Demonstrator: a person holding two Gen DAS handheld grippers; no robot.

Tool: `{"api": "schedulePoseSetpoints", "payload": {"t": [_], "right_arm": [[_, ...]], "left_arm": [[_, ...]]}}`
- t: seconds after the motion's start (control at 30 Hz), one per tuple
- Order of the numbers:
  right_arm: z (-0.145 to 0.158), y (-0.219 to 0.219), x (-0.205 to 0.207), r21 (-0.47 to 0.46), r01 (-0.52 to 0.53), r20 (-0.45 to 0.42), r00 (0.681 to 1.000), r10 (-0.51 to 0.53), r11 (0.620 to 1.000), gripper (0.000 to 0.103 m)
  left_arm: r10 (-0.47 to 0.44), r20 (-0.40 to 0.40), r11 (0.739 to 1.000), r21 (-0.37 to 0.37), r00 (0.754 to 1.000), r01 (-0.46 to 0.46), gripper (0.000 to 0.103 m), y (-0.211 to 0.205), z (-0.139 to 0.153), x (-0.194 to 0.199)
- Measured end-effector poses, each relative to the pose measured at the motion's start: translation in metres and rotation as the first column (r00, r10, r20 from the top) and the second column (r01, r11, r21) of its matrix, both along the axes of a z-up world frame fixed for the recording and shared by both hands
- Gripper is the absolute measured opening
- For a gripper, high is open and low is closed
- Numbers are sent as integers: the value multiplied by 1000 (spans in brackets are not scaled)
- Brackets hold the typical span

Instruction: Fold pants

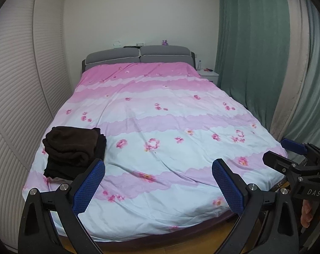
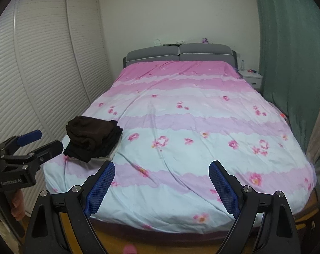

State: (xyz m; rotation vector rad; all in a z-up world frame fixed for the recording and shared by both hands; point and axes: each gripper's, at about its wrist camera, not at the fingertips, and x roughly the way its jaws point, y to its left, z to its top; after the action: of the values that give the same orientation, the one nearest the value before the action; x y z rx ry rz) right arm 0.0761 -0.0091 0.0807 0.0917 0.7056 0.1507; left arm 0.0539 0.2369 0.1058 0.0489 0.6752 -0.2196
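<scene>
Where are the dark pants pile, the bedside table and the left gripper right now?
dark pants pile (image 1: pixel 73 146), left wrist view, on the brown top garment.
bedside table (image 2: pixel 250 76), right wrist view, on its white top.
left gripper (image 1: pixel 158 187), left wrist view, midway between its open blue fingertips.

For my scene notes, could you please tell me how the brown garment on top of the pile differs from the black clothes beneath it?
The brown garment is fuzzy and loosely bunched; the black clothes under it look smoother and lie in flatter layers. Brown sits on top, black on the floral duvet. Both rest at the bed's near left corner, untouched by either gripper.
</scene>
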Motion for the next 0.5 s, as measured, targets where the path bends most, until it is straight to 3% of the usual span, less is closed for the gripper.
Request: {"api": "schedulePoseSetpoints", "payload": {"t": [0.5], "right_arm": [[8, -21, -28, 1, 39, 23, 999, -39, 999, 91]], "left_arm": [[-13, 34, 1000, -16, 999, 13, 103, -14, 7, -15]]}}
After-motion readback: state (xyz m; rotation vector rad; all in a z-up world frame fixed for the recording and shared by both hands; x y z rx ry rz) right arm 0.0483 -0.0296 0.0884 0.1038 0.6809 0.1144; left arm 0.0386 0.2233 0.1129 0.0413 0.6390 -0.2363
